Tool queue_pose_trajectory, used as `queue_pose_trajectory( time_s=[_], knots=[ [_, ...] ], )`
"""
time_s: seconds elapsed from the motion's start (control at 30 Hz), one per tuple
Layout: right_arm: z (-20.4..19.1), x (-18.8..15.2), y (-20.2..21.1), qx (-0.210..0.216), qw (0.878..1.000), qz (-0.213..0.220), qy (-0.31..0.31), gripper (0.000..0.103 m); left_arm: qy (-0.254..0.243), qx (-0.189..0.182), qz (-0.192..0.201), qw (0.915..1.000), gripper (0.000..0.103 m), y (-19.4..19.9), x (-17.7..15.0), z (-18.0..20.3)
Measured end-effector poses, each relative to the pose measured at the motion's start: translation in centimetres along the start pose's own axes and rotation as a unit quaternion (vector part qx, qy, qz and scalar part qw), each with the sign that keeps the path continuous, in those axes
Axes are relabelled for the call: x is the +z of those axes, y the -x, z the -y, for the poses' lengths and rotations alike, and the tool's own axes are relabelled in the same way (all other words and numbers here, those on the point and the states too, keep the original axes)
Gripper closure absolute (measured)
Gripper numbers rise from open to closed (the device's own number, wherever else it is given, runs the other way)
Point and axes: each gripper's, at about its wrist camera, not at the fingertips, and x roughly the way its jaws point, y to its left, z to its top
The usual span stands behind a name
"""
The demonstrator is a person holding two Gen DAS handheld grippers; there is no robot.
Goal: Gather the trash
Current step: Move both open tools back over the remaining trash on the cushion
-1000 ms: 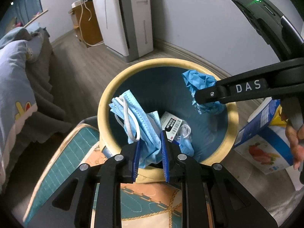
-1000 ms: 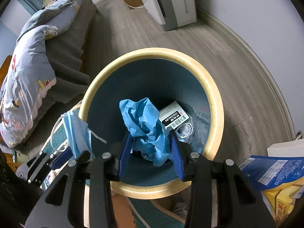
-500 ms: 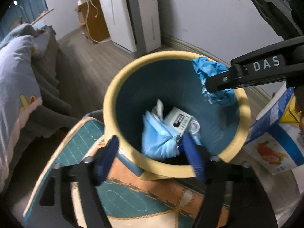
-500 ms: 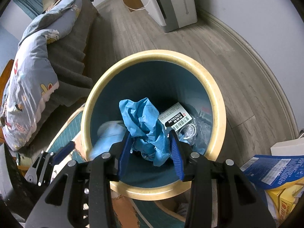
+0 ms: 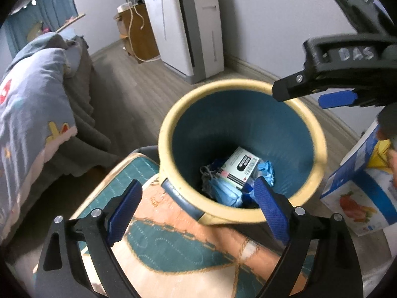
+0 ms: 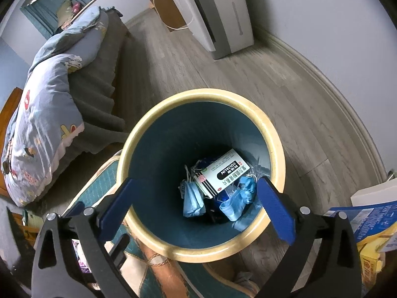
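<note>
Dim, cool indoor light; soft shadows only, no glare. Heavy fisheye bending, black vignette at all corners. Motion blur in left wrist view: smeared bin rim (image 5: 320, 149) and rug (image 5: 173, 243). Sharper in right wrist view: legible print on box (image 6: 220, 171). Dark bin interior.

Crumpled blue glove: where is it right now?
In the right wrist view, the crumpled blue glove lies at the bottom of the yellow-rimmed bin, just right of the white medicine box, above a face mask.
</note>
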Motion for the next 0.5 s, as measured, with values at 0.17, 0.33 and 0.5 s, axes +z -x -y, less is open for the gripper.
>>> queue_pose_trajectory(
  time_s=[0.17,0.33,0.5],
  knots=[
    [-1.9,-0.8,1.8,0.001,0.999,0.011,0.037,0.006,0.020,0.012,0.026,0.9994,0.010,4.5,-0.7,-1.6],
    [-4.5,-2.8,3.5,0.014,0.998,0.010,0.065,0.006,0.045,0.035,0.034,0.9978,0.010,8.8,-2.3,-3.9],
    [-6.8,-4.9,5.4,0.033,0.997,0.010,0.073,0.006,0.069,0.062,0.046,0.9947,0.010,14.0,-4.7,-6.1]
  ],
)
